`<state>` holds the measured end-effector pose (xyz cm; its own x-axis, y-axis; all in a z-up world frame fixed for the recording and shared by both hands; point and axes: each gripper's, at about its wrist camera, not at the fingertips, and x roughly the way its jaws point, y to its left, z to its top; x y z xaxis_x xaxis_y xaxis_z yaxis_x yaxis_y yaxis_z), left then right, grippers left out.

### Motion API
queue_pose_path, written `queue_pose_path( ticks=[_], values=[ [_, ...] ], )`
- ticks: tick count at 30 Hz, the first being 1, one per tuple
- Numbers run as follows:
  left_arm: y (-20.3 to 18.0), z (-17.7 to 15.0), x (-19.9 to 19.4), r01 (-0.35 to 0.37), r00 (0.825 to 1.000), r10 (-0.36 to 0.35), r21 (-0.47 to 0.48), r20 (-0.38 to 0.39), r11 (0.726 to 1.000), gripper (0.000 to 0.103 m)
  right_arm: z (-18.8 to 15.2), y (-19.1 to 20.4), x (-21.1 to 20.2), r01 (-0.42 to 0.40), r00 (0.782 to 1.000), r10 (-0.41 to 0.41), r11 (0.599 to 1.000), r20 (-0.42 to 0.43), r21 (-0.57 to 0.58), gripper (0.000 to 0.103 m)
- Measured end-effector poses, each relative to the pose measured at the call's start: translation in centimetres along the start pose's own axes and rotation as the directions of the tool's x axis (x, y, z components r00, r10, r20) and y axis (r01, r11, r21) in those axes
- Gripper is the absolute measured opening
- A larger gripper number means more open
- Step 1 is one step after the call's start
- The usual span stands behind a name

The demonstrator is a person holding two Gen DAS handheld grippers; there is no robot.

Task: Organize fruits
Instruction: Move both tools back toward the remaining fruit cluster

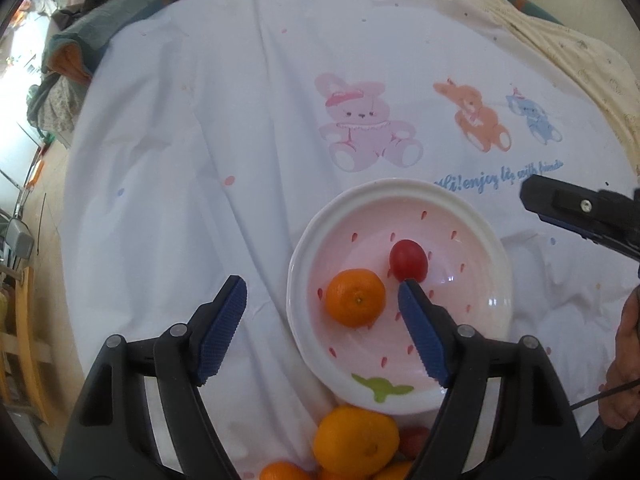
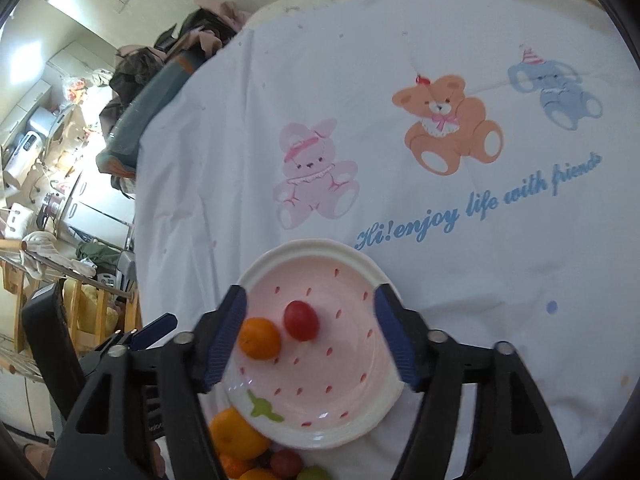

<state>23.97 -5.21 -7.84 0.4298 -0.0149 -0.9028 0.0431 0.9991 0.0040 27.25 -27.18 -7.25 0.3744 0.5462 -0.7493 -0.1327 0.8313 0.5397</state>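
Your pink plate (image 1: pixel 472 240) with the little red seed marks sits on the white sheet (image 1: pixel 240 120), and a small orange (image 1: pixel 355 297) and a red fruit (image 1: pixel 408 260) lie in it, almost touching. The orange is round, and in the left view its navel dot faces up at you. The red fruit is a bit egg-shaped, and its long way runs from the orange side toward the far rim. Your left gripper (image 1: pixel 322 294) has its jaws apart with nothing between the blue pads; one pad (image 1: pixel 420 320) hangs over the plate near the red fruit. Your right gripper (image 2: pixel 310 308) is also let go, jaws wide over the plate, holding nothing. More oranges (image 1: pixel 354 440) sit in a pile just past the near rim. Only the right view shows a green fruit (image 2: pixel 316 473) in that pile and a messy room off to the left. Only the left view shows a hand (image 1: pixel 626 360) at the right edge. The blue words on the sheet read "Hi! enjoy life with friends" (image 2: pixel 480 208), beside a pink bunny (image 2: pixel 312 176), an orange bear (image 2: pixel 448 128) and a blue elephant (image 2: pixel 556 92).
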Motion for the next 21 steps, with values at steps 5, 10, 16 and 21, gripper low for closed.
queue_pose_path(
  ticks=[5,10,16,21],
  values=[
    [0.0,-1.0,-3.2,0.008,0.999,-0.009,0.023,0.044,1.000,0.075,-1.7,1.2,-2.2,-0.004,1.000,0.005,0.999,0.028,-0.033,0.072],
    [0.5,-2.3,-6.2,-0.019,0.996,0.016,0.038,0.089,0.999,0.075,-4.3,1.2,-4.2,-0.002,0.999,0.003,1.000,0.035,-0.018,0.072],
    [1.7,-4.9,-9.8,-0.033,0.992,0.033,-0.001,0.125,0.999,0.075,-7.7,1.3,-6.4,-0.004,0.999,0.004,1.000,0.043,-0.004,0.072],
    [2.6,-7.4,-11.5,-0.040,0.989,0.044,-0.030,0.140,0.999,0.075,-10.3,0.9,-7.8,-0.010,0.999,0.010,1.000,0.036,0.020,0.072]
  ],
)
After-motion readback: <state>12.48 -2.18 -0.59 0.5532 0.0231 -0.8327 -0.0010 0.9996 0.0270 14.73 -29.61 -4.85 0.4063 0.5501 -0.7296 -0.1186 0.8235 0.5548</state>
